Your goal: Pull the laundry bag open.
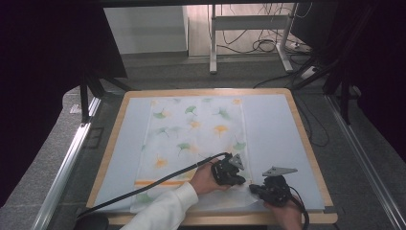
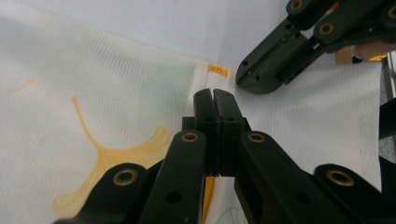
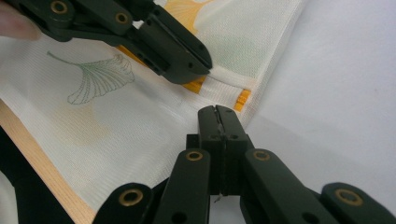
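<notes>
White sleeve (image 1: 165, 208); black grippers, brass rivets (image 2: 189, 137), black cable (image 1: 158, 182)

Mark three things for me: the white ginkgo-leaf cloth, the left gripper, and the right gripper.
White ginkgo-leaf cloth (image 1: 191, 139): high view, middle of the printed fabric.
Left gripper (image 2: 215, 93): left gripper view, tips of its closed black jaws.
Right gripper (image 3: 216, 109): right gripper view, tips of its closed black jaws.

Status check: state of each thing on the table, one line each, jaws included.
Cloth: spread flat on the table, leaf print up, near edge with the orange stripe by both grippers.
Left gripper: jaws shut, tips down on the cloth near its orange stripe; nothing visibly pinched.
Right gripper: jaws shut, tips at the cloth's near corner, nothing visibly pinched.
Table: covered by a pale sheet, wooden rim showing.
</notes>
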### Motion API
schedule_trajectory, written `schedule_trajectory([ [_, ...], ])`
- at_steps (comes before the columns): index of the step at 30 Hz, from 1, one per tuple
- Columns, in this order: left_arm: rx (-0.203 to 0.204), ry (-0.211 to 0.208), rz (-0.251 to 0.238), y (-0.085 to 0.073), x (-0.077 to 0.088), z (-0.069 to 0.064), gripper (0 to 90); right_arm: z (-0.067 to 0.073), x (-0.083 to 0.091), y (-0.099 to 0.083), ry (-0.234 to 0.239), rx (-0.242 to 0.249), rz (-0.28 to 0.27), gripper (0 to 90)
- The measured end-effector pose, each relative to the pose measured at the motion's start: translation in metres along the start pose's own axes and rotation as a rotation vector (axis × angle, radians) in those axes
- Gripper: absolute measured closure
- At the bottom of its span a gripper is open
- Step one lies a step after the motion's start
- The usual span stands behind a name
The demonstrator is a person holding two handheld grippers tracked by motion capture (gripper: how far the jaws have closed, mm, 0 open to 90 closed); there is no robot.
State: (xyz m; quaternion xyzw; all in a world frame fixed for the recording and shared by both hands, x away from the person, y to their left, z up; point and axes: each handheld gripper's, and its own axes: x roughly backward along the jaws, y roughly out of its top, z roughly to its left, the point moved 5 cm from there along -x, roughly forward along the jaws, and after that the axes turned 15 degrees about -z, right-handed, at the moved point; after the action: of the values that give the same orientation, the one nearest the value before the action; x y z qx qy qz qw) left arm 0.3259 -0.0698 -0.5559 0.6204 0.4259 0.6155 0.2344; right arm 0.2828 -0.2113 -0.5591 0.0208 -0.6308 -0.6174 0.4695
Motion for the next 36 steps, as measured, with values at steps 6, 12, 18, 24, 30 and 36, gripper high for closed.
schedule_trajectory([
  [6,0.007,-0.001,-0.002,-0.002,0.005,0.001,90.0,0.000,0.000,0.000,-0.001,0.002,0.001,89.6],
  [12,0.011,0.004,0.006,-0.004,0.009,0.001,90.0,0.000,0.000,0.000,0.006,-0.005,0.003,89.5],
  [18,0.035,-0.004,-0.014,-0.007,0.009,0.003,90.0,0.000,0.000,0.001,0.012,-0.004,0.004,89.3],
  [24,0.034,-0.003,-0.014,-0.007,0.008,0.003,90.0,-0.004,-0.001,0.012,-0.007,-0.019,-0.034,89.3],
  [30,0.027,0.004,-0.006,-0.007,0.009,0.002,90.0,-0.008,-0.011,0.014,-0.017,-0.040,-0.009,89.3],
  [36,0.005,0.020,-0.001,-0.007,0.009,0.000,90.0,-0.012,-0.011,0.013,-0.003,-0.091,-0.009,89.3],
])
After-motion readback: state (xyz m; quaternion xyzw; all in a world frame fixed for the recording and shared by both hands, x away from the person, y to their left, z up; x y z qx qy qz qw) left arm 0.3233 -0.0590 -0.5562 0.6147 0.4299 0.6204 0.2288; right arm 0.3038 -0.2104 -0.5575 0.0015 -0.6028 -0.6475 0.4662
